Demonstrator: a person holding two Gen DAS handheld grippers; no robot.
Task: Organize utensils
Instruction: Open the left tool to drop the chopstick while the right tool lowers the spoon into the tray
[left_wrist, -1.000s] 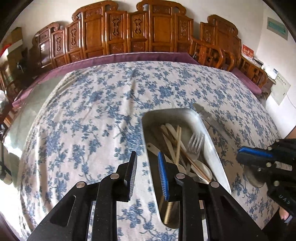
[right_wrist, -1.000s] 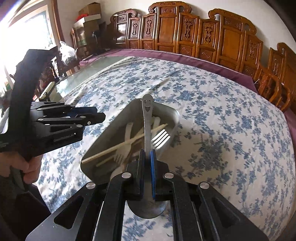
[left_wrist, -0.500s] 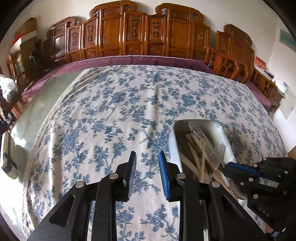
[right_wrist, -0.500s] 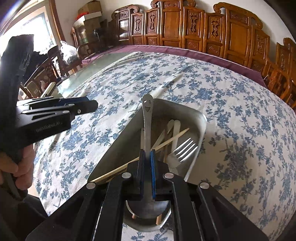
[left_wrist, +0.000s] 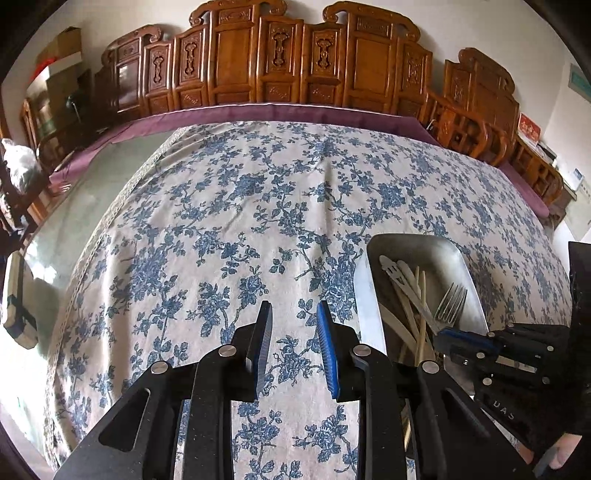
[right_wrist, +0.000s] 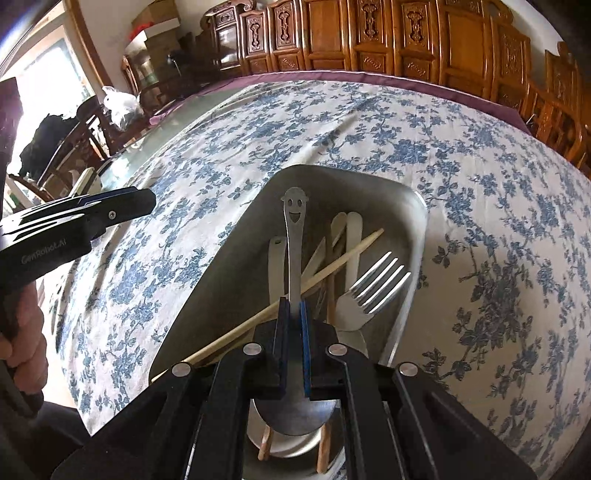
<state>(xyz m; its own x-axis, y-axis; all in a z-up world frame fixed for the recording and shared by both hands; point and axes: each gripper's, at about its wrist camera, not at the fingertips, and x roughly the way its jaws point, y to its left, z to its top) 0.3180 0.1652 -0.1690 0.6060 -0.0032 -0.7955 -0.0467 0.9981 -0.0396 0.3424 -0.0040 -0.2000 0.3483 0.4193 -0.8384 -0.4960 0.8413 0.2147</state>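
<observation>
A metal tray (right_wrist: 413, 229) (left_wrist: 458, 258) on the flowered tablecloth holds a fork (right_wrist: 373, 288) (left_wrist: 450, 299), a wooden chopstick (right_wrist: 332, 266) and several pale flat utensils. My right gripper (right_wrist: 294, 306) is shut on the handle of a steel spoon (right_wrist: 293, 221) with a smiling face at its end. The spoon hangs low over the tray, its bowl under the jaws. My left gripper (left_wrist: 293, 310) hovers over bare cloth left of the tray, its jaws a little apart with nothing between them. The right gripper (left_wrist: 448, 338) also shows in the left wrist view, above the tray.
The blue flowered cloth (left_wrist: 229, 229) covers a big table with a bare glass strip (left_wrist: 74, 221) at the left. Carved wooden chairs (left_wrist: 295, 62) line the far edge. A hand (right_wrist: 22, 332) grips the left tool's handle.
My right gripper has sunk and moved forward with the spoon until it hangs over the tray. The left gripper has slid left, off the tray and over bare cloth.
</observation>
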